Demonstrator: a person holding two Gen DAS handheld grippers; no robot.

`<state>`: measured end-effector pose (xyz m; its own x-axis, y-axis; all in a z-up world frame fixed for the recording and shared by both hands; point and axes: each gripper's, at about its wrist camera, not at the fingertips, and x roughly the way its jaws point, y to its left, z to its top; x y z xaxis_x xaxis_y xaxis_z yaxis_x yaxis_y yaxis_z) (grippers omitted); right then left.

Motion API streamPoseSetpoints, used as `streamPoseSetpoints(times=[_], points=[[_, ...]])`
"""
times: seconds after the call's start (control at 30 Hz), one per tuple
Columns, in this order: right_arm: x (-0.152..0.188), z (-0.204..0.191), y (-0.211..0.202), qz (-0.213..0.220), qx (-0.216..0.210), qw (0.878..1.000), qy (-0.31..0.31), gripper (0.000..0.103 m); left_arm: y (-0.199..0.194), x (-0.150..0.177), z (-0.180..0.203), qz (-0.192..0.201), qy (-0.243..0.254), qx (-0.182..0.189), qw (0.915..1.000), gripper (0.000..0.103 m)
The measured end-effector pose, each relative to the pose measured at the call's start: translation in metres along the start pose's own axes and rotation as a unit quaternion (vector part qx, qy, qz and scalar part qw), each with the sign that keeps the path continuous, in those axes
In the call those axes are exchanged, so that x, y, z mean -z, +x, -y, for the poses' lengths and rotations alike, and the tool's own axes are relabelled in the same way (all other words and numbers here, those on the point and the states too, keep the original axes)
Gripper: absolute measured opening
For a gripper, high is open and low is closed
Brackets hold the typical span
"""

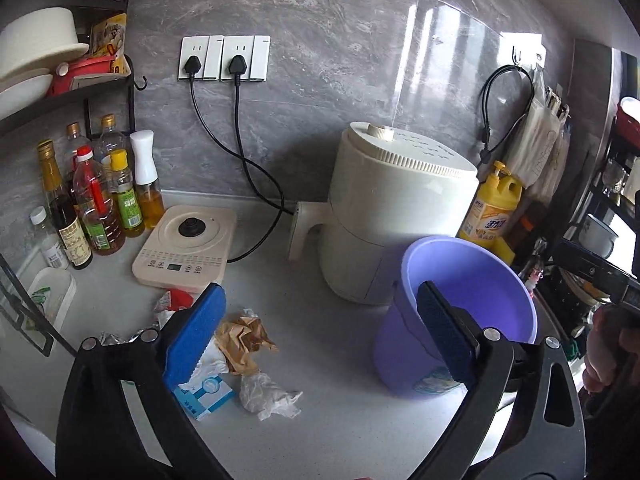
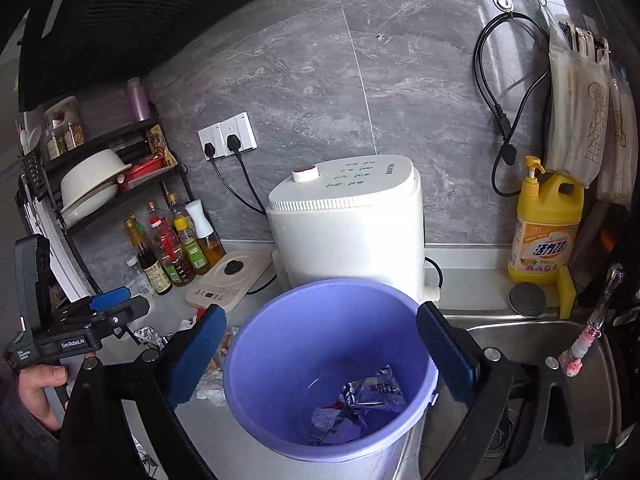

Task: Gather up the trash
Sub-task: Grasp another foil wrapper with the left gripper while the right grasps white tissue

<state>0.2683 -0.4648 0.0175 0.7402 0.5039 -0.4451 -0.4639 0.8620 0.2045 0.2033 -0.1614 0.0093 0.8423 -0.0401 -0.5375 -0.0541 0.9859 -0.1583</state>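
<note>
A purple bucket (image 1: pixel 500 280) stands on the light counter in front of the white air fryer. Left of it lies loose trash: crumpled brown paper (image 1: pixel 244 338), a white crumpled wad (image 1: pixel 268 396), a small blue-and-white box (image 1: pixel 208 396), foil (image 1: pixel 120 338) and a red-and-white wrapper (image 1: pixel 176 300). My left gripper (image 1: pixel 320 292) is open above the counter, between the trash and the bucket, holding nothing. My right gripper (image 2: pixel 322 310) is open over the bucket (image 2: pixel 272 344), one finger at each side of the rim, pads apart from it. Crumpled wrappers (image 2: pixel 360 400) lie at the bucket's bottom.
A white air fryer (image 1: pixel 400 208), a cream induction plate (image 1: pixel 188 240) and oil bottles (image 1: pixel 96 204) line the back wall. A yellow detergent bottle (image 2: pixel 544 228) and a steel sink (image 2: pixel 540 340) are at the right. A hand (image 2: pixel 36 388) holds the left gripper's handle.
</note>
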Motion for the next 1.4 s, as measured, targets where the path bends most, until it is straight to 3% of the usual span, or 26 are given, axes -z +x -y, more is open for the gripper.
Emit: streamPoseSetpoints(times=[0.37, 0.63, 1.03, 1.4], points=[[0.01, -0.113, 0.055, -0.038, -0.043, 0.998, -0.037, 0.093, -0.02, 0.016, -0.108, -0.015, -0.024, -0.022, 0.9994, 0.095], [0.029, -0.174, 0.099, -0.086, -0.058, 0.993, -0.061, 0.084, -0.014, 0.037, -0.171, -0.035, -0.052, -0.023, 0.9978, 0.095], [0.07, -0.207, 0.162, -0.169, -0.043, 0.983, -0.059, 0.077, 0.025, 0.062, -0.22, -0.076, -0.058, -0.007, 0.9954, 0.088], [0.121, -0.204, 0.204, -0.244, -0.006, 0.969, -0.042, 0.072, 0.076, 0.071, -0.24, -0.118, -0.038, 0.01, 0.9923, 0.087]])
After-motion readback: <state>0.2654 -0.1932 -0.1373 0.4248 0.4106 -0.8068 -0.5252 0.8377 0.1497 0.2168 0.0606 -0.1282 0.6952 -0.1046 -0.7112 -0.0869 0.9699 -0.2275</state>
